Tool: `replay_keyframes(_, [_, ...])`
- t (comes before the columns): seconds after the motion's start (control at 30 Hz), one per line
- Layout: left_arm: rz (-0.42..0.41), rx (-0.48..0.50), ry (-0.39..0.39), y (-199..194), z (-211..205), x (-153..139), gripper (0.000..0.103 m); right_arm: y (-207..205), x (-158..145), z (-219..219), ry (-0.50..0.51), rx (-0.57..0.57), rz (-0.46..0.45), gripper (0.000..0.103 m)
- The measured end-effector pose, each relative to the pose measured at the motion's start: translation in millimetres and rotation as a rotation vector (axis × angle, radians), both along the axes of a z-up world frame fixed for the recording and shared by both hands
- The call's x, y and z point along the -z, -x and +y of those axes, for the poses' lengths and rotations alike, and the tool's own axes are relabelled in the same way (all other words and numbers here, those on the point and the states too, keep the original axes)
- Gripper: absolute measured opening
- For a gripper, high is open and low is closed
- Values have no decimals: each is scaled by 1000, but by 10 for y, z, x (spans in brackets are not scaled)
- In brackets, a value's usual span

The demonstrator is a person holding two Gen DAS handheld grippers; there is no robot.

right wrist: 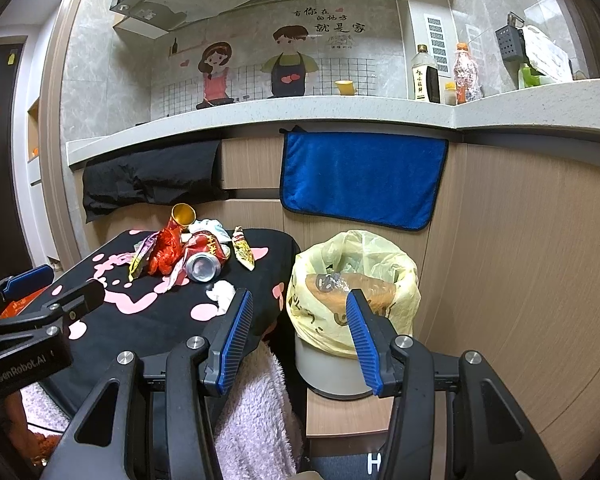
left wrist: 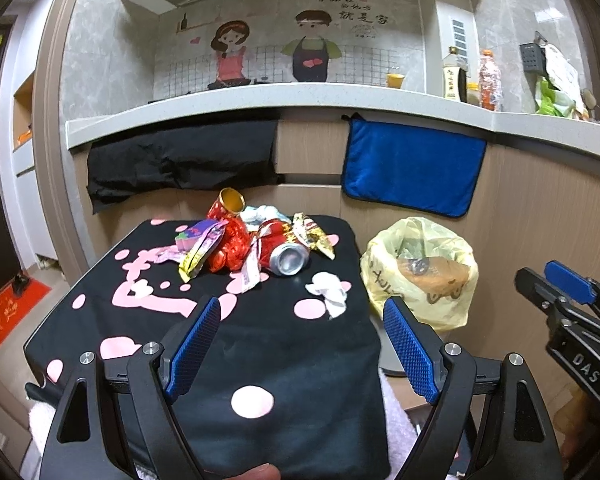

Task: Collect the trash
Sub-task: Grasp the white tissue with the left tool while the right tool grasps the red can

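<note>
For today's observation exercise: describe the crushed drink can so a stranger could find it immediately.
Start at the black table with pink shapes. At its far end lies a heap of wrappers; the can lies on its side at the heap's front right edge. It alone shows a round silver metal end.

Shiny metal can (left wrist: pixel 287 259); crinkled foil wrappers (left wrist: pixel 228 246); thin glossy plastic bin bag (left wrist: pixel 420 272); matt tablecloth (left wrist: pixel 284 360).
</note>
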State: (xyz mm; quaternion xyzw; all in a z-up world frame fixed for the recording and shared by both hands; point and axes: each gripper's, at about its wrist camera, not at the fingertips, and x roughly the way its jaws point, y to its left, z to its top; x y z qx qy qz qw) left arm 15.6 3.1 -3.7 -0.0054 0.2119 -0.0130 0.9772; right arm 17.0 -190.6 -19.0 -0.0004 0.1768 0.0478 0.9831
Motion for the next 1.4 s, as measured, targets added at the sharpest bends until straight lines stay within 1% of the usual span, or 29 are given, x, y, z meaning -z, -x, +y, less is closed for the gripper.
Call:
replay_keyframes(0.1, [5, 2, 17, -119, 123, 12, 83, -90, -28, 30, 9, -10, -5, 46])
replay_keyframes(0.2, [23, 49, 35, -317, 254, 64, 83, -239, -45, 64, 19, -28, -2, 46])
replay_keyframes(0.27, [64, 64, 35, -499, 319, 134, 83, -384, -38, 85, 37, -25, 8, 46])
replay_keyframes(0.37, [130, 51, 6, -794, 376, 283, 83, -645, -1, 102, 53, -16, 33, 46])
replay_keyframes(0.4, [151, 56, 9, -886, 396, 335, 83, -740, 14, 95, 52, -14, 44, 46])
replay_keyframes(0.47, [203, 78, 41, -1099, 427, 452, 83, -932, 40, 81, 49, -10, 63, 46])
replay_keyframes(0.5, [215, 85, 54, -1171, 436, 489, 83, -1030, 61, 74, 51, -5, 69, 46])
replay_keyframes(0.63, [252, 130, 114, -1509, 350, 607, 83, -1399, 161, 39, 47, 13, 97, 46])
replay_keyframes(0.7, [272, 166, 149, -1701, 263, 647, 80, -1557, 213, -1, 33, 23, 104, 46])
replay_keyframes(0.83, [321, 169, 174, -2041, 58, 754, 76, -1826, 306, -127, 6, 46, 114, 46])
replay_keyframes(0.9, [366, 173, 202, -2216, -28, 847, 69, -1923, 347, -214, -2, 62, 116, 46])
replay_keyframes(0.97, [411, 163, 212, -2344, -84, 958, 59, -1985, 394, -285, -11, 77, 127, 46])
replay_keyframes(1.0, [428, 164, 222, -2401, -110, 1014, 57, -2017, 417, -314, -17, 78, 135, 46])
replay_keyframes(1.07, [448, 152, 251, -2473, -123, 1111, 47, -2068, 491, -355, -12, 83, 156, 46])
replay_keyframes(1.1, [452, 144, 260, -2486, -127, 1142, 45, -2076, 523, -355, -2, 86, 162, 46])
replay_keyframes(1.13, [461, 141, 274, -2512, -126, 1184, 41, -2087, 562, -357, 11, 88, 167, 46])
replay_keyframes(1.17, [462, 144, 285, -2525, -124, 1207, 37, -2102, 604, -353, 23, 92, 174, 46])
replay_keyframes(1.2, [454, 144, 284, -2528, -121, 1208, 37, -2116, 632, -355, 26, 93, 182, 46])
replay_keyframes(1.23, [443, 147, 274, -2536, -124, 1200, 32, -2139, 663, -359, 22, 92, 192, 46])
replay_keyframes(1.27, [438, 150, 268, -2541, -112, 1188, 24, -2161, 690, -362, 15, 91, 201, 46])
replay_keyframes(1.33, [431, 143, 281, -2542, -33, 1153, 21, -2201, 712, -339, 13, 84, 212, 46])
replay_keyframes(1.4, [399, 124, 297, -2504, 126, 1058, 19, -2246, 706, -272, 18, 64, 219, 46])
